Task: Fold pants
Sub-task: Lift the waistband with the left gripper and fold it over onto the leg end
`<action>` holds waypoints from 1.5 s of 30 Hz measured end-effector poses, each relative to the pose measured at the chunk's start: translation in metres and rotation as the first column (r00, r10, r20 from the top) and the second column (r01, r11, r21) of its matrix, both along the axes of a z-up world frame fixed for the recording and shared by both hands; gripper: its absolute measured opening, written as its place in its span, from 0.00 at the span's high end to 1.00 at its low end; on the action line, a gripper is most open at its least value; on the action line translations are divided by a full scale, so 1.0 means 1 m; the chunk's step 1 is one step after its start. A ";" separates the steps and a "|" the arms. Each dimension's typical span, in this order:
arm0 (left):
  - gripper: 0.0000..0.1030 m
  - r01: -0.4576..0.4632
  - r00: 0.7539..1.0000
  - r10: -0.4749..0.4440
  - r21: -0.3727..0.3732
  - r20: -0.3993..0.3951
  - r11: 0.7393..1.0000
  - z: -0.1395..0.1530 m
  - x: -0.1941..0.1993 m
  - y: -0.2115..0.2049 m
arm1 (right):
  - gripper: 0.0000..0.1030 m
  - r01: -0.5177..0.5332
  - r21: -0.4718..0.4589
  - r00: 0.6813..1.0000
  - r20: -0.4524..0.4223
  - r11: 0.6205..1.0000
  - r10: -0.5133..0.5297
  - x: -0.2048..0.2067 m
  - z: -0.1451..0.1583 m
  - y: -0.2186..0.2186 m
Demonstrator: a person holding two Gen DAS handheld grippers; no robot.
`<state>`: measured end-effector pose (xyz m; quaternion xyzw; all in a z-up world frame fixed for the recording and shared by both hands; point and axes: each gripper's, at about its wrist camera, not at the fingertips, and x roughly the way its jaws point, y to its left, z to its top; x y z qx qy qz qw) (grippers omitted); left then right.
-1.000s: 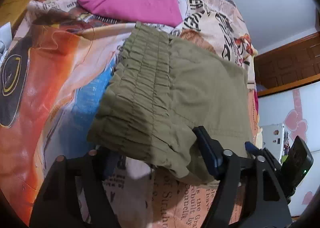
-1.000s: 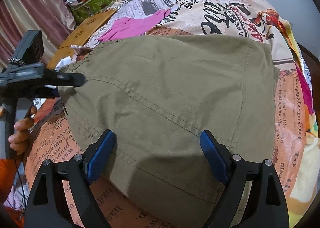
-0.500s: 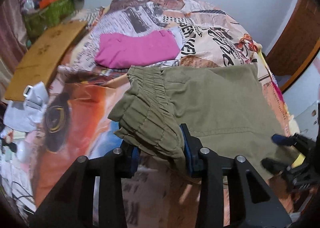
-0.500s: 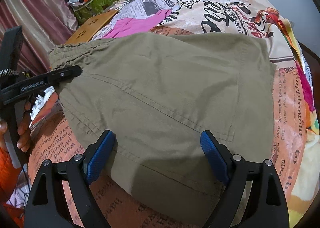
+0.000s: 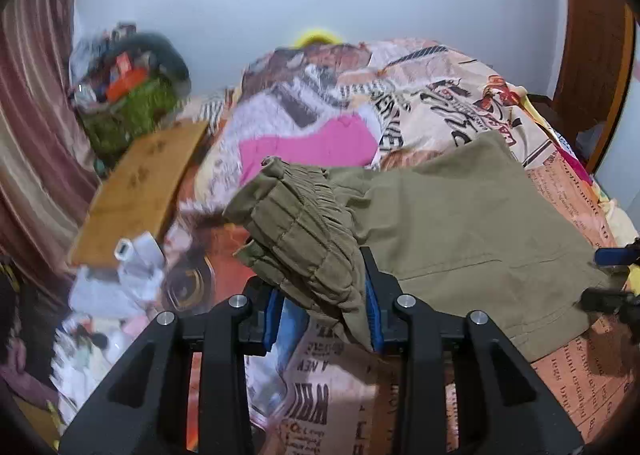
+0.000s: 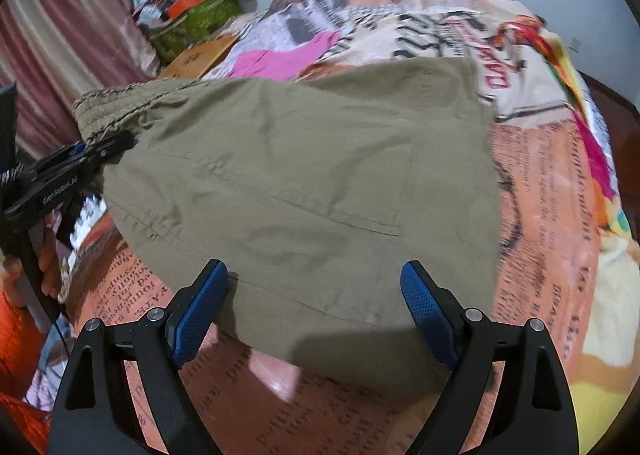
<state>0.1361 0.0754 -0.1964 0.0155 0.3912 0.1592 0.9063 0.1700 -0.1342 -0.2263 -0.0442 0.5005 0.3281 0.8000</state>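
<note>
Olive-green pants [image 5: 460, 223] lie folded on a bed with a printed cover; they also show in the right wrist view [image 6: 304, 175]. My left gripper [image 5: 320, 307] is shut on the gathered elastic waistband [image 5: 304, 231] and holds that end lifted and bunched. The left gripper also shows at the left of the right wrist view [image 6: 100, 151], clamped on the waistband edge. My right gripper [image 6: 316, 295] is open, its blue pads on either side of the near hem of the pants, just above the fabric. Its tips show at the right edge of the left wrist view [image 5: 612, 279].
A folded pink garment [image 5: 312, 143] lies on the bed behind the pants. A wooden board [image 5: 140, 183] and a cluttered green basket [image 5: 128, 111] stand at the left. White clutter [image 5: 120, 275] lies beside the bed. A wooden door [image 5: 592, 55] is at right.
My left gripper closed on the waistband and lifted it, bunching the fabric, and tilted upward. The right gripper stayed open at the hem.
</note>
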 end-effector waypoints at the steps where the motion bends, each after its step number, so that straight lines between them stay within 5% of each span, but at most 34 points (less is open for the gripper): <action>1: 0.66 0.014 1.000 -0.015 0.028 0.014 1.000 0.006 0.000 -0.006 | 0.16 0.016 0.007 1.000 0.005 1.000 -0.016 0.000 0.002 -0.007; 10: 0.66 0.162 0.974 -0.189 0.195 0.124 0.967 0.050 0.007 -0.071 | 0.16 0.113 -0.080 0.993 -0.020 0.990 -0.115 0.000 -0.021 -0.051; 19: 0.72 0.298 0.938 -0.323 0.180 0.130 0.938 0.067 0.028 -0.121 | 0.16 0.135 0.006 0.990 -0.049 0.991 -0.135 0.001 -0.028 -0.057; 31: 0.74 0.476 0.878 -0.470 -0.054 0.094 0.878 0.067 0.057 -0.161 | 0.16 0.142 0.036 0.989 -0.047 0.989 -0.140 -0.002 -0.028 -0.061; 41: 0.73 0.523 0.843 -0.538 -0.256 0.011 0.813 0.046 0.079 -0.174 | 0.16 0.146 0.045 0.989 -0.047 0.988 -0.144 -0.002 -0.028 -0.061; 45: 0.54 0.517 0.817 -0.573 -0.367 -0.057 0.773 0.031 0.088 -0.177 | 0.16 0.145 0.044 0.989 -0.047 0.988 -0.143 -0.002 -0.028 -0.061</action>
